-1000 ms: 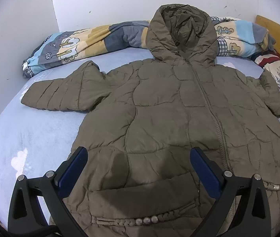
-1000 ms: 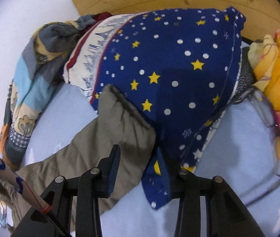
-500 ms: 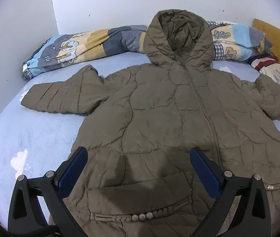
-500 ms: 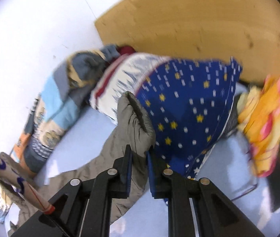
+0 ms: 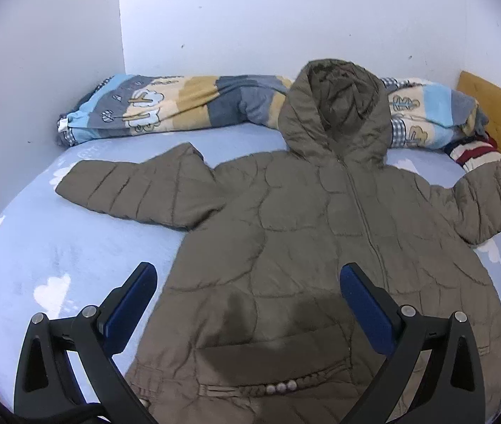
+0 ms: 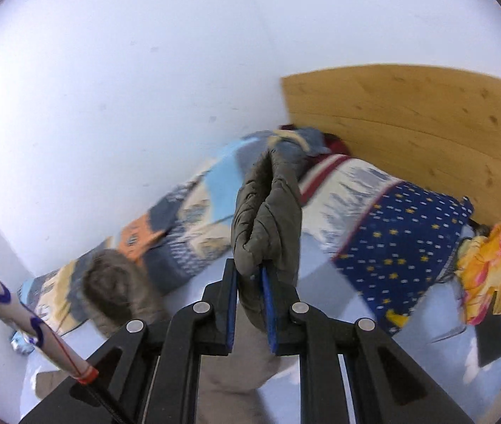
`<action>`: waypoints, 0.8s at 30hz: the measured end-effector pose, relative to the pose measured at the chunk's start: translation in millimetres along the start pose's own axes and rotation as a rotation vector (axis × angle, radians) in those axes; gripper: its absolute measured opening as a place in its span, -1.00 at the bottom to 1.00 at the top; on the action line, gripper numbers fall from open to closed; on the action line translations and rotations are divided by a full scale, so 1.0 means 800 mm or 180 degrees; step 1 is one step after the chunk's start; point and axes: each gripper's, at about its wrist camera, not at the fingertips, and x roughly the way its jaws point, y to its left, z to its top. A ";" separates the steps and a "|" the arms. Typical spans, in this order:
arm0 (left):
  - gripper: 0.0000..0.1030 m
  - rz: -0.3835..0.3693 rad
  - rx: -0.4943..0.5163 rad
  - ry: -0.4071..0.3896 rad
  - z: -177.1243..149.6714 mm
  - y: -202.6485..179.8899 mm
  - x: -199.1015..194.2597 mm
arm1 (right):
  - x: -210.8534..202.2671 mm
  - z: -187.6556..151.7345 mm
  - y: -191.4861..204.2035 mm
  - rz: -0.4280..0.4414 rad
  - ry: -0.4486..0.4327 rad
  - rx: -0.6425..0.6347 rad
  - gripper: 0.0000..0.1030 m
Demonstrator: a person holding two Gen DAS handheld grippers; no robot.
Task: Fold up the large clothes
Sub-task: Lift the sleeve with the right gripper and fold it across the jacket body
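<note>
Your right gripper is clamped on the cuff of the jacket's right sleeve; the blue pads have just pinched together on the padded fabric, where a second ago they stood apart over the sleeve lying flat on the bed. Since then you have hoisted that cuff well clear of the sheet, so it now stands up in front of the lens with the wall behind it. In the left wrist view the same sleeve rises off the bed at the right edge. That reads as the start of the first fold: the sleeve is ready to be carried across the chest.

Your left gripper holds nothing, jaws wide apart, hovering over the hem near the beaded pocket trim. It has drawn back a little, so more of the bed shows.

The olive hooded jacket lies front up, zipped, in the middle of the pale blue sheet, its other sleeve stretched flat and its hood resting on a rolled patchwork quilt along the white wall. A star-print blue cloth, a floral orange bundle and the wooden headboard crowd the right end, so keep the sleeve clear of them.
</note>
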 end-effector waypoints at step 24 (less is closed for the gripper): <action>1.00 -0.0071 -0.0395 0.0128 0.006 0.061 -0.018 | -0.028 -0.057 0.229 0.0193 0.0159 -0.0685 -0.73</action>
